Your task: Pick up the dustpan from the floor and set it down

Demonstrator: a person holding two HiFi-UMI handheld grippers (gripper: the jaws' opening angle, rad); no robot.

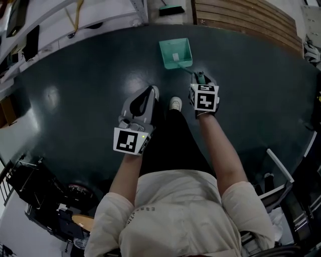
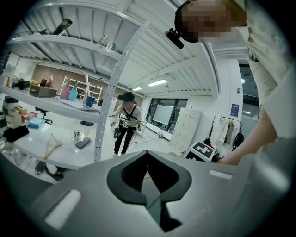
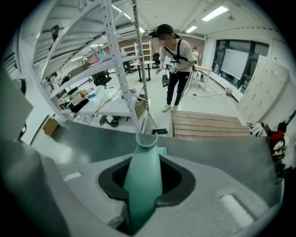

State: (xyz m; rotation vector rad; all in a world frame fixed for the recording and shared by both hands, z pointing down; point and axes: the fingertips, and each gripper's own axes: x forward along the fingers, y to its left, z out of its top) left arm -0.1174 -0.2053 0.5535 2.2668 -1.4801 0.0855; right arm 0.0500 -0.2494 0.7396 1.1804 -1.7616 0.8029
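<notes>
A teal dustpan [image 1: 175, 52] lies on the dark floor mat [image 1: 75, 100] just ahead of my feet, its handle slanting back toward me. My right gripper [image 1: 200, 78] points steeply down and is shut on that handle. In the right gripper view the teal handle [image 3: 144, 178] fills the gap between the pads and sticks out past my right gripper [image 3: 144, 155]. My left gripper [image 1: 149, 92] hangs to the left of the dustpan, apart from it. In the left gripper view its jaws meet with nothing between them, so my left gripper [image 2: 148, 155] is shut and empty.
A slatted wooden platform [image 1: 241, 20] borders the mat beyond the dustpan, with a small brush [image 1: 170, 9] beside it. White shelving [image 3: 115, 69] stands to the left. A person [image 3: 175, 60] stands farther off. My shoe [image 1: 175, 103] is between the grippers. A white bar [image 1: 278, 165] lies right.
</notes>
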